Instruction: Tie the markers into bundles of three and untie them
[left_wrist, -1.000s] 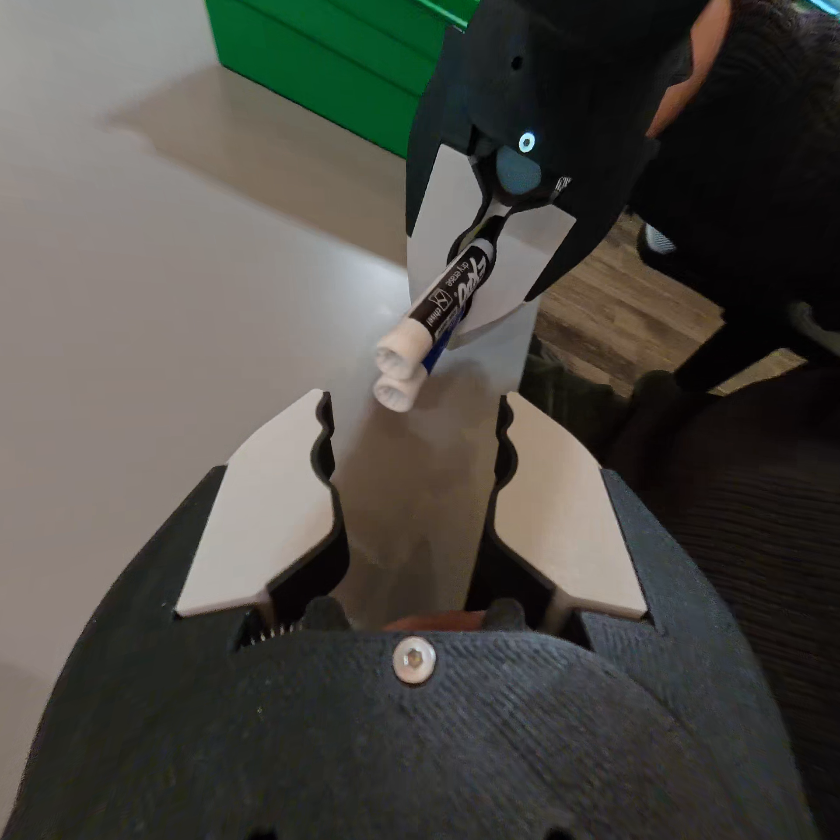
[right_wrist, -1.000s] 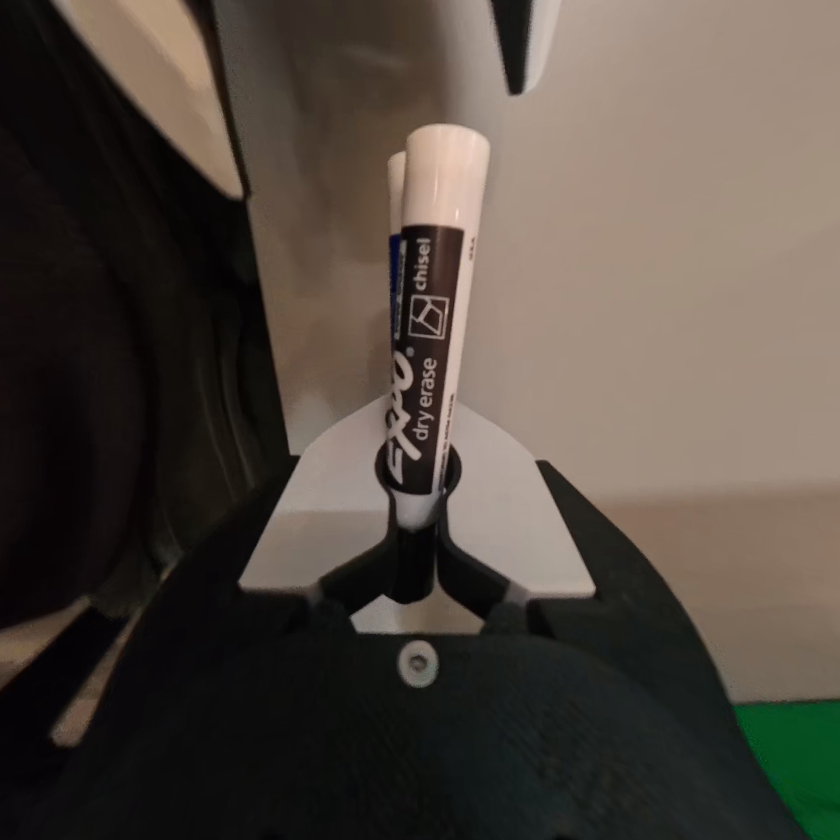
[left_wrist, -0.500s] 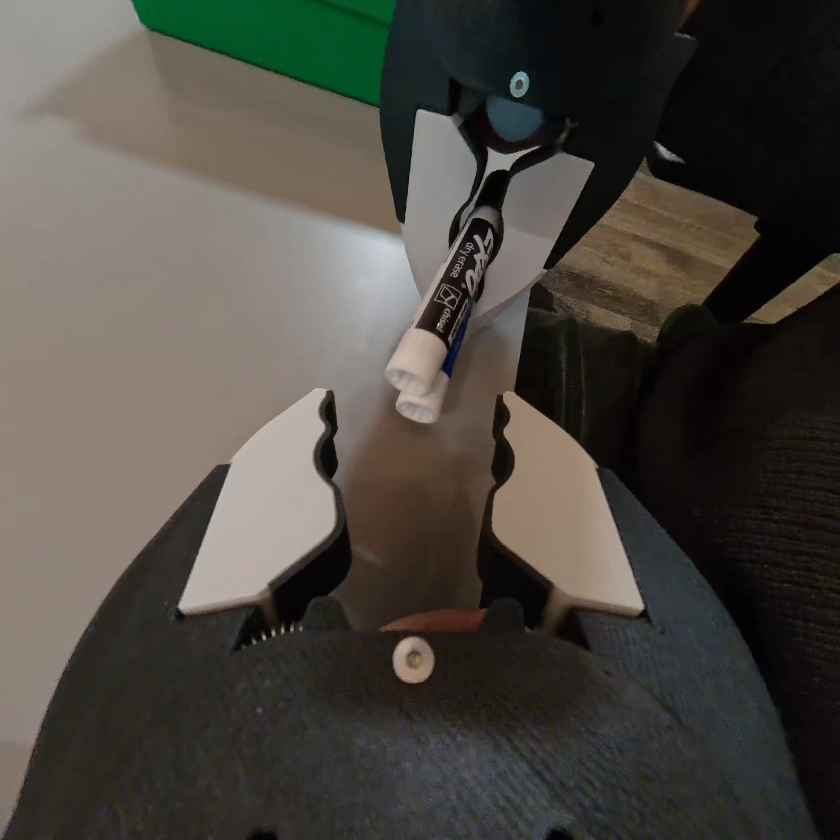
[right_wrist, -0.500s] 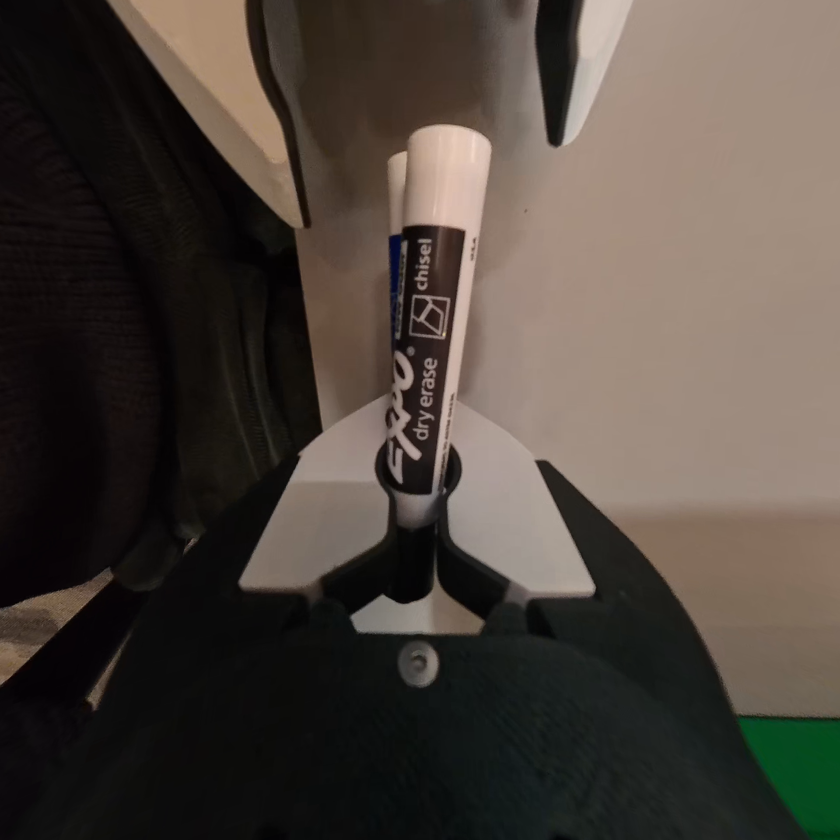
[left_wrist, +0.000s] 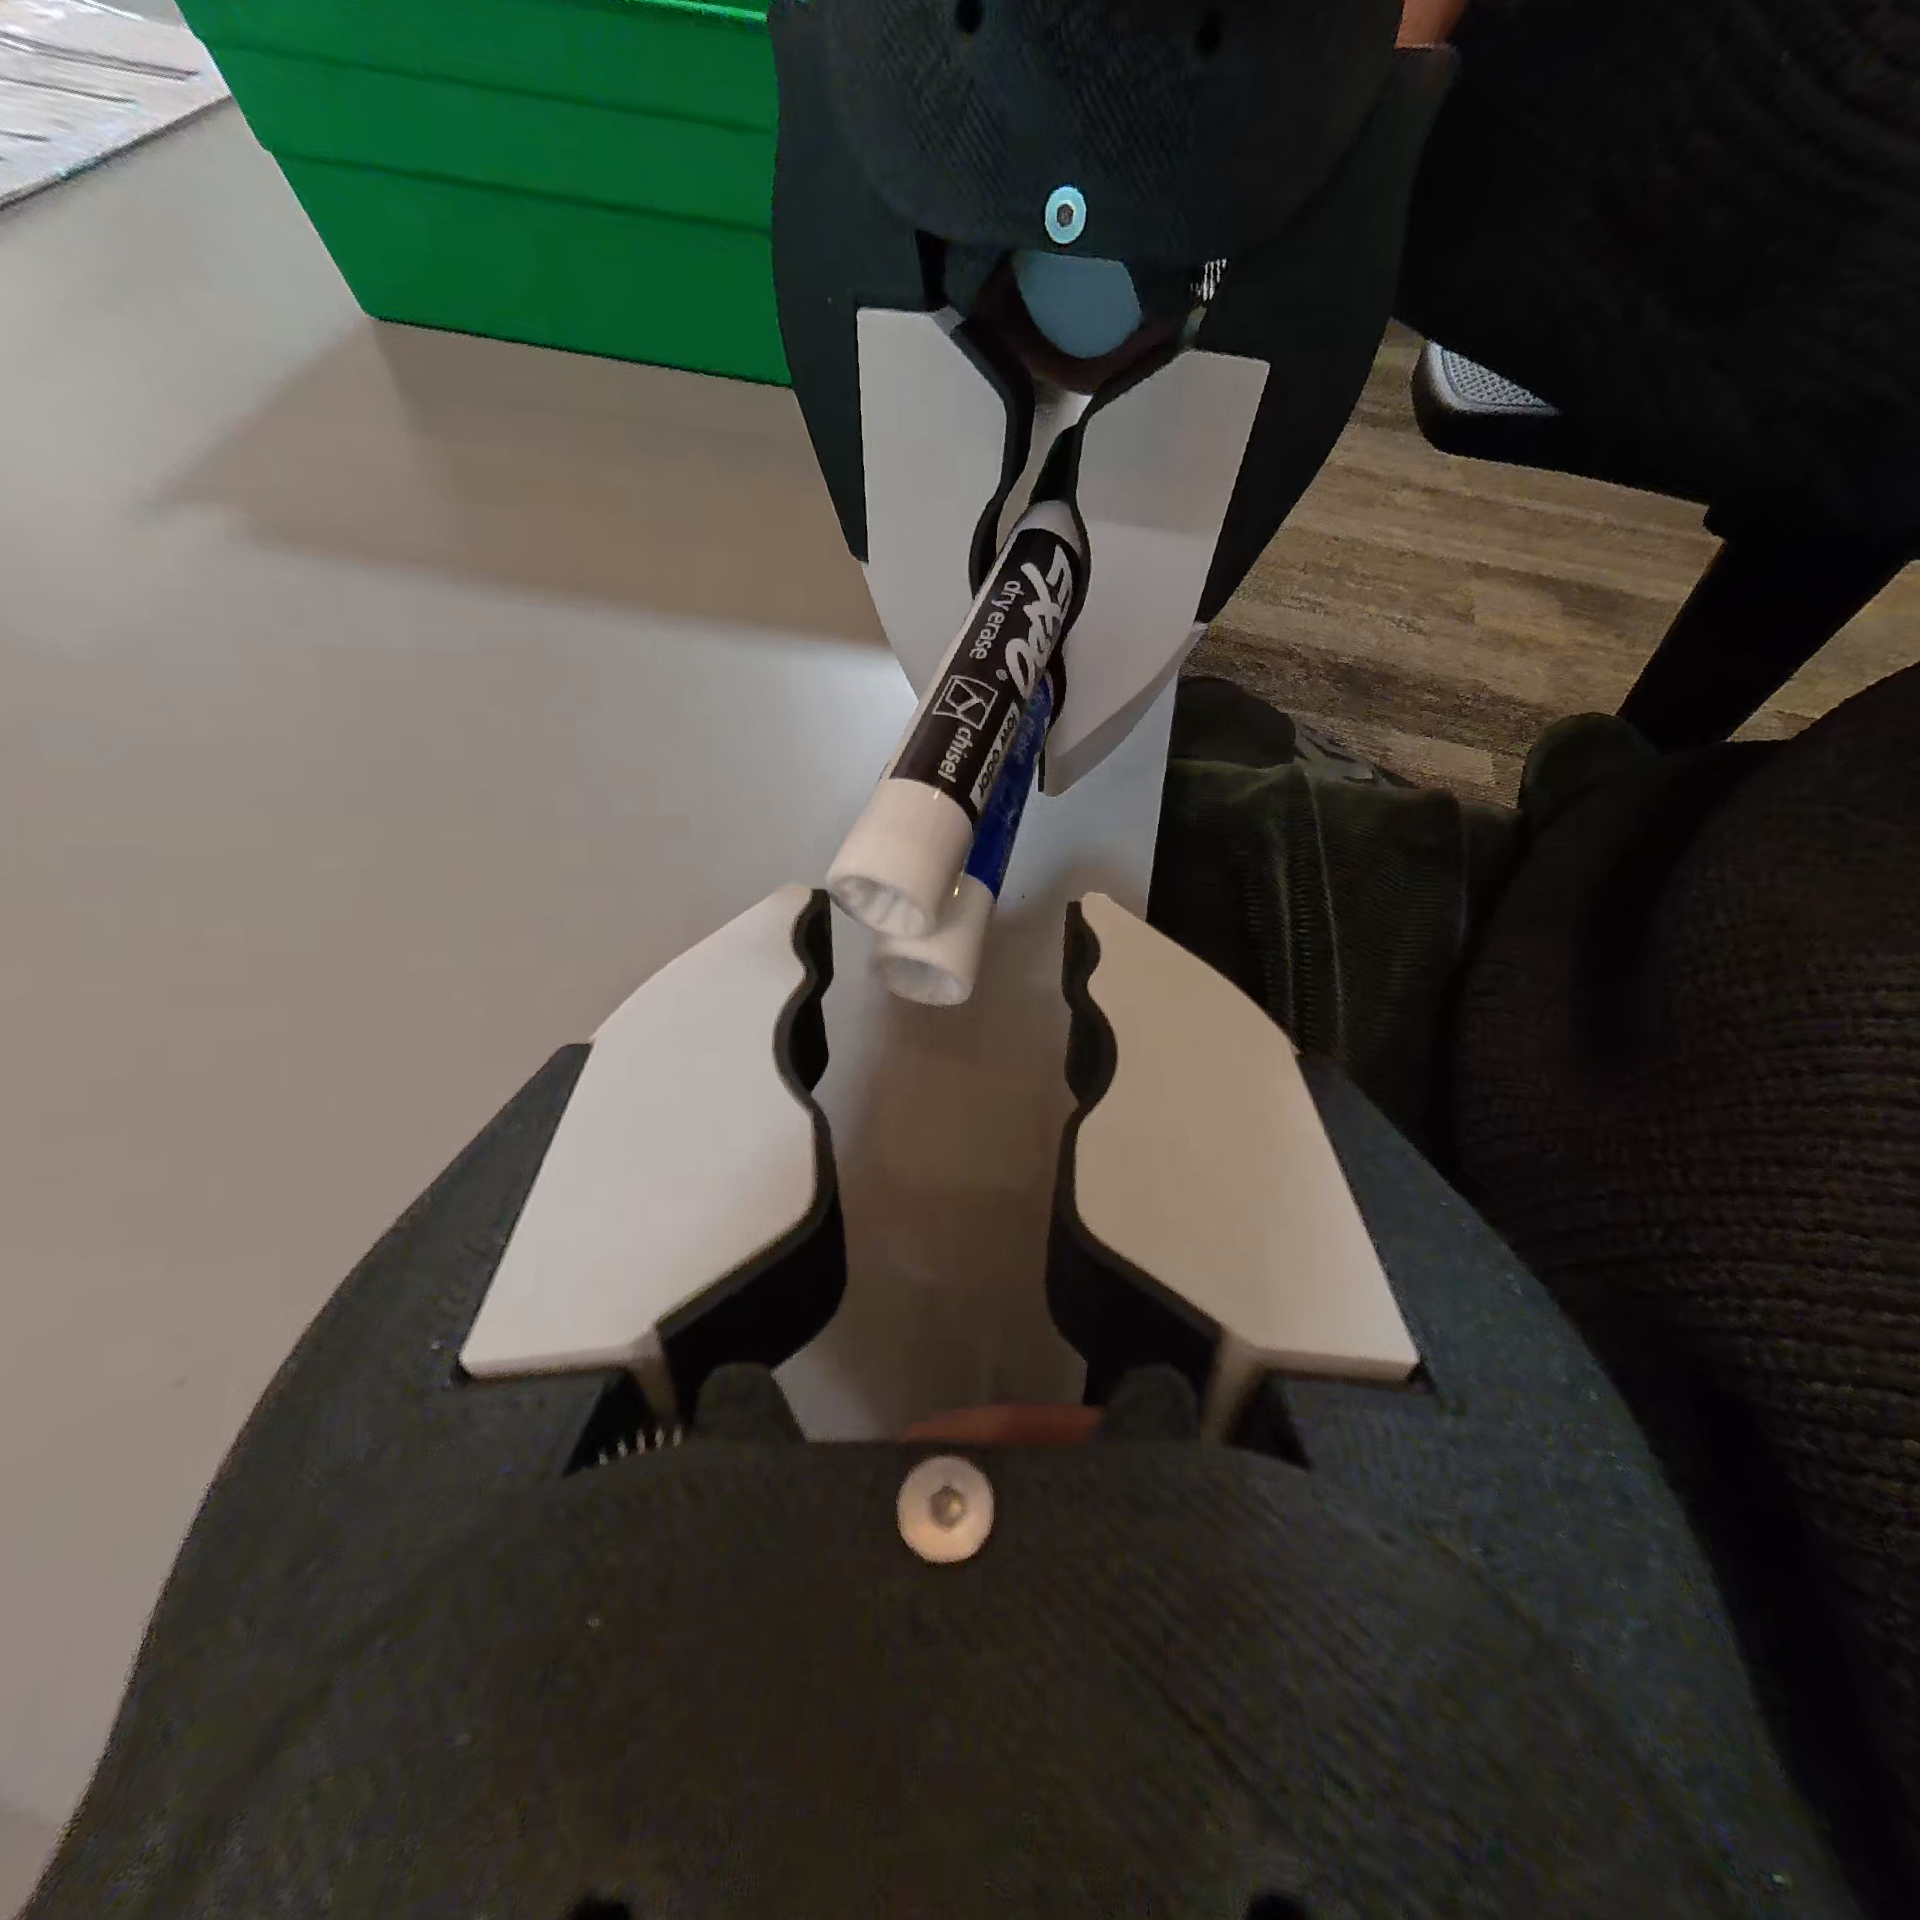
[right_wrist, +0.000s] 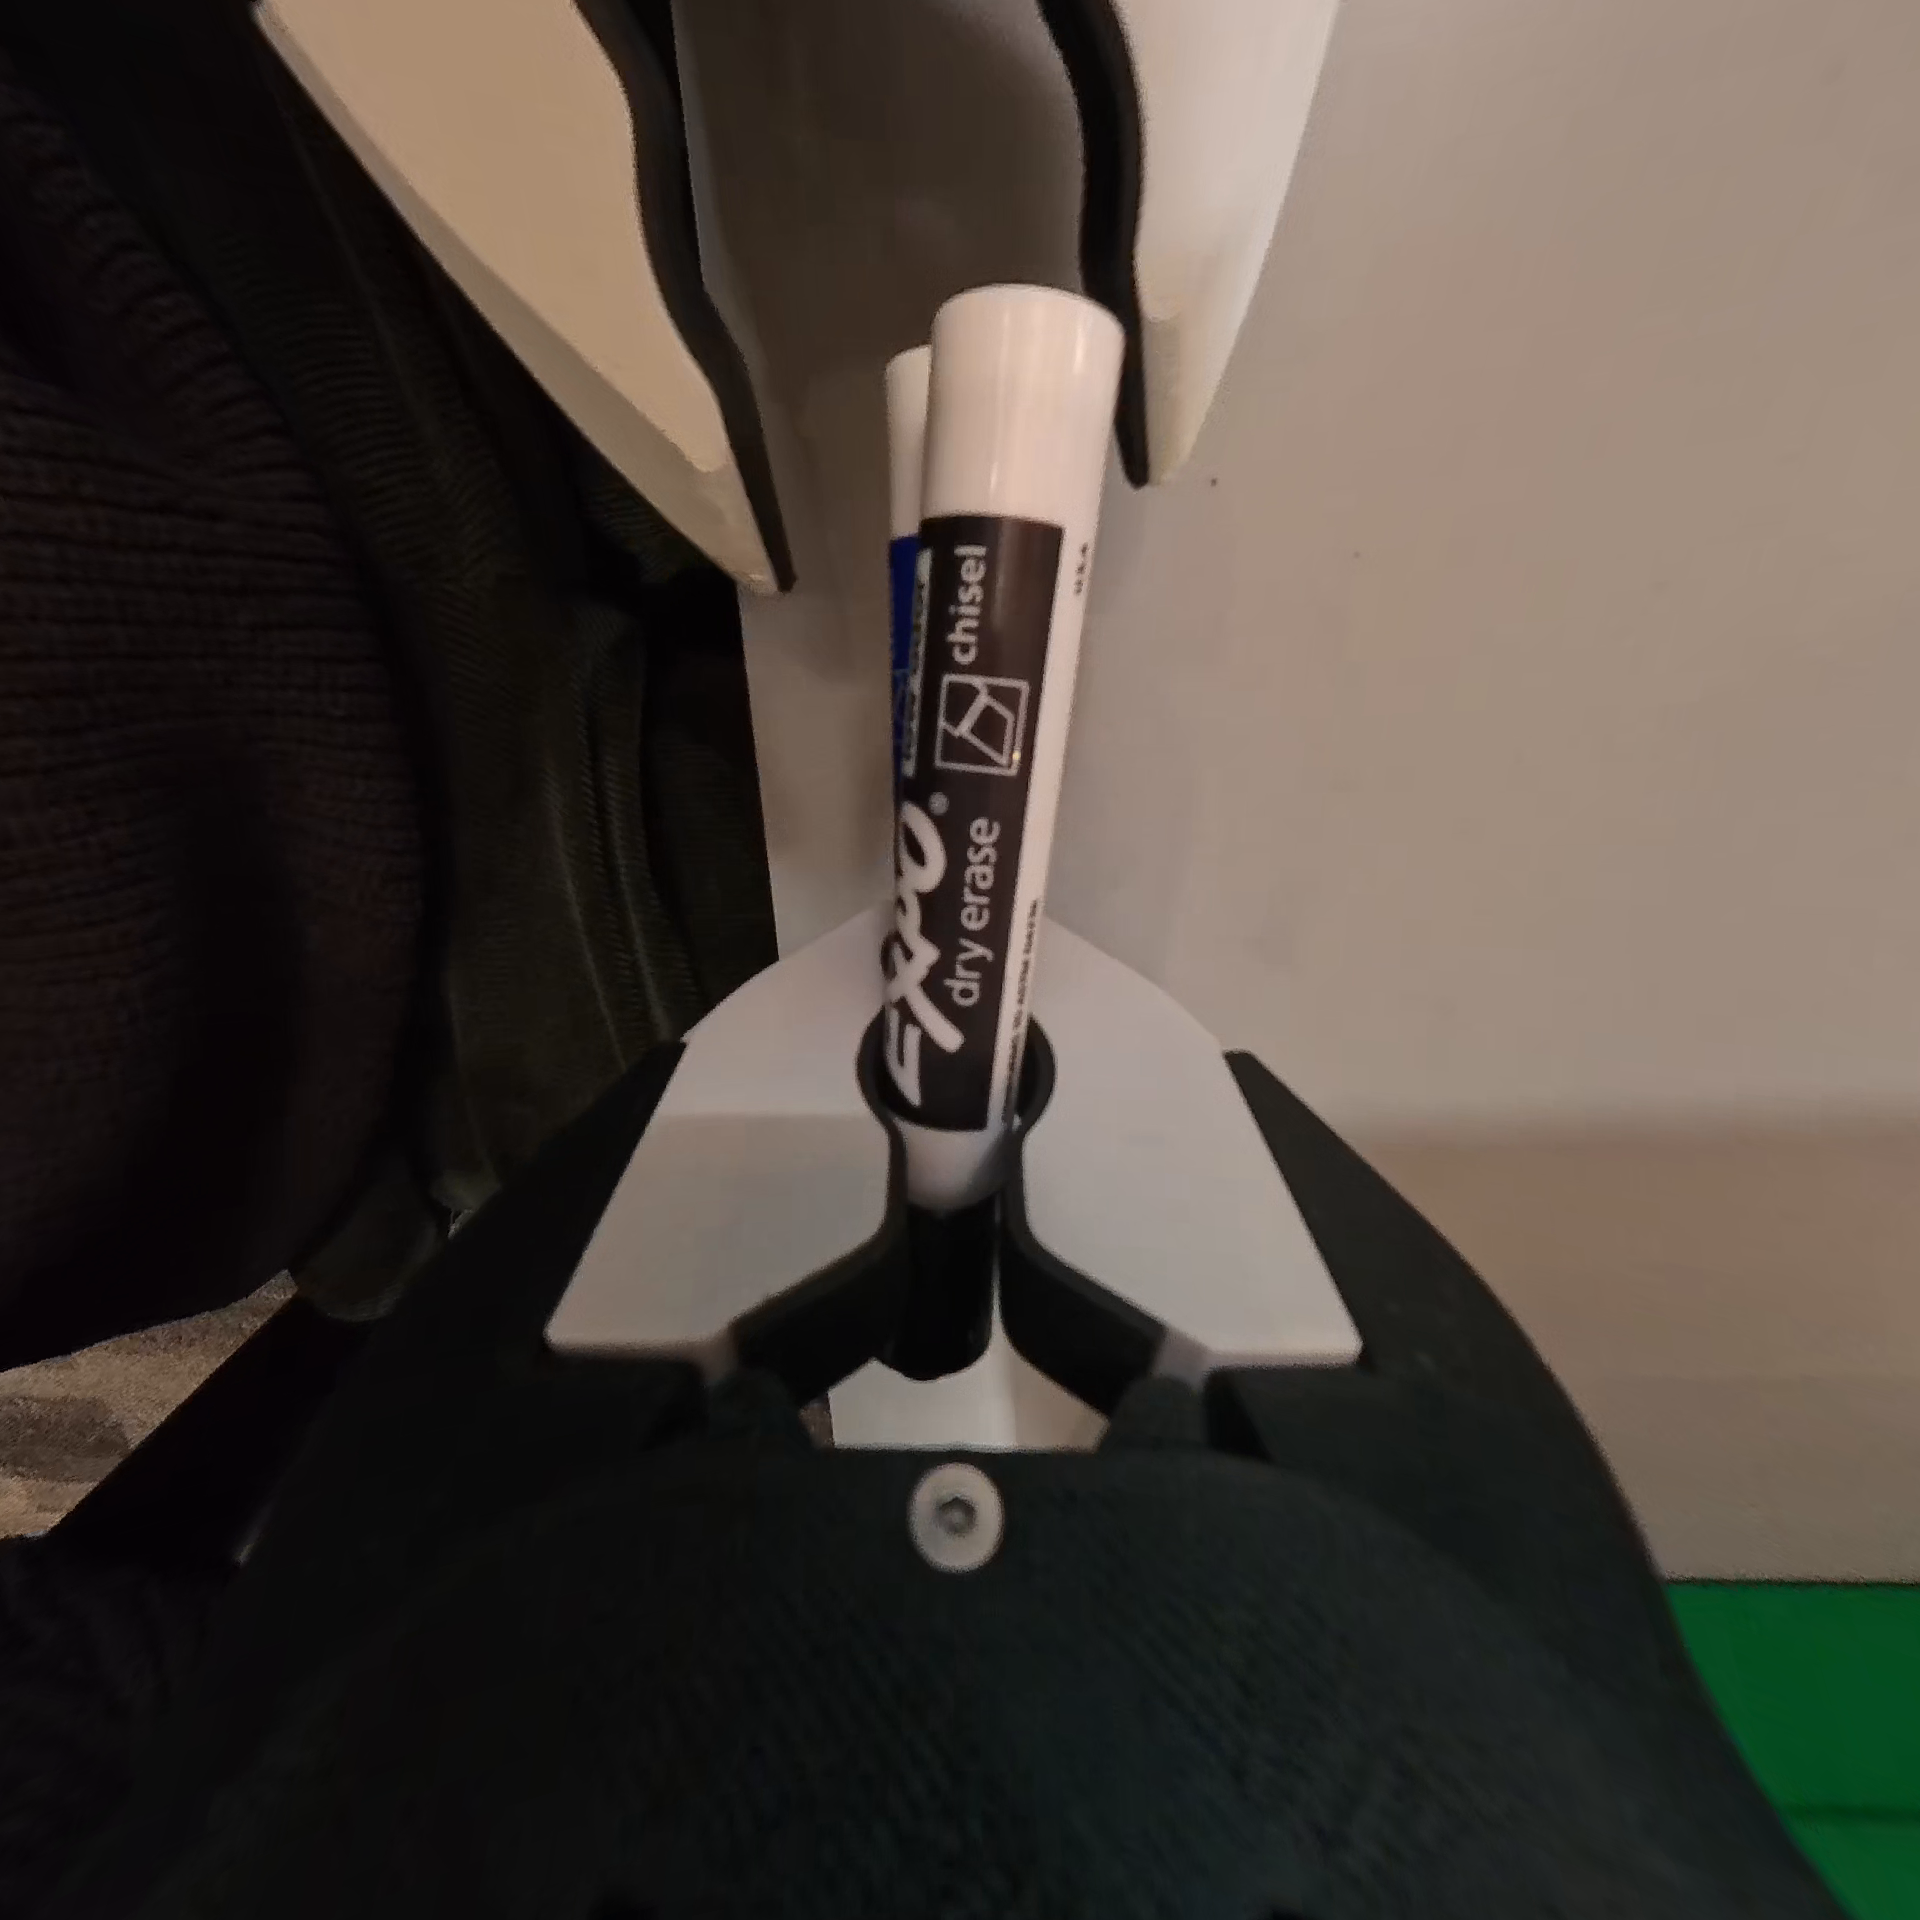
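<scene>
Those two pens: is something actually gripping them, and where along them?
Yes. The right gripper is shut on the black-labelled marker and blue-labelled marker together, near their capped ends. The left gripper is open, holding nothing.

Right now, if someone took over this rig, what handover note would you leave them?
Right gripper: shut on two markers held together, a black-labelled marker and a blue-labelled marker behind it.
Left gripper: open, empty, facing the right one, its fingertips either side of the markers' white ends.
Both are above the pale table; a green box sits farther back.
Markers are not yet gripped by the left gripper.
</scene>
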